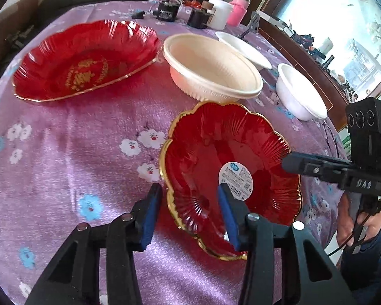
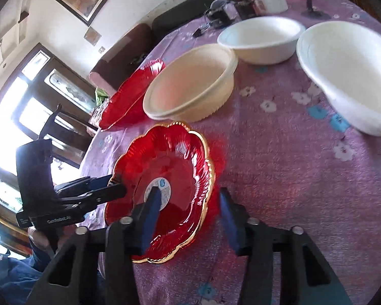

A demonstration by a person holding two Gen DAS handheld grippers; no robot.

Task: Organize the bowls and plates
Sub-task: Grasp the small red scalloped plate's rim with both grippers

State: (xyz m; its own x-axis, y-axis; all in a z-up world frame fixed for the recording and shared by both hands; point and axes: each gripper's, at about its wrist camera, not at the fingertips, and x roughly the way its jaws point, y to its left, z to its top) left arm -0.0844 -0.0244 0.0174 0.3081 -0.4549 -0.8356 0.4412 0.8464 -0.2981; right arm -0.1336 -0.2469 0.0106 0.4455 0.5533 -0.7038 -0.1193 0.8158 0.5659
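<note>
At the lower middle of the left wrist view, the left hand-held gripper is straddling the near rim of the small red plate, jaws apart, not yet pinching. The right hand-held gripper is likewise gaping around the opposite rim, probably to share the lift. The plate is lying on the bench. Beyond, the cream bowl and large red plate are waiting at upper centre and upper left, likely as stacking targets.

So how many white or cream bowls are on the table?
3. The cream bowl sits beside the large red plate; one white bowl lies behind it, another white bowl near the right edge. None appears hidden.
</note>
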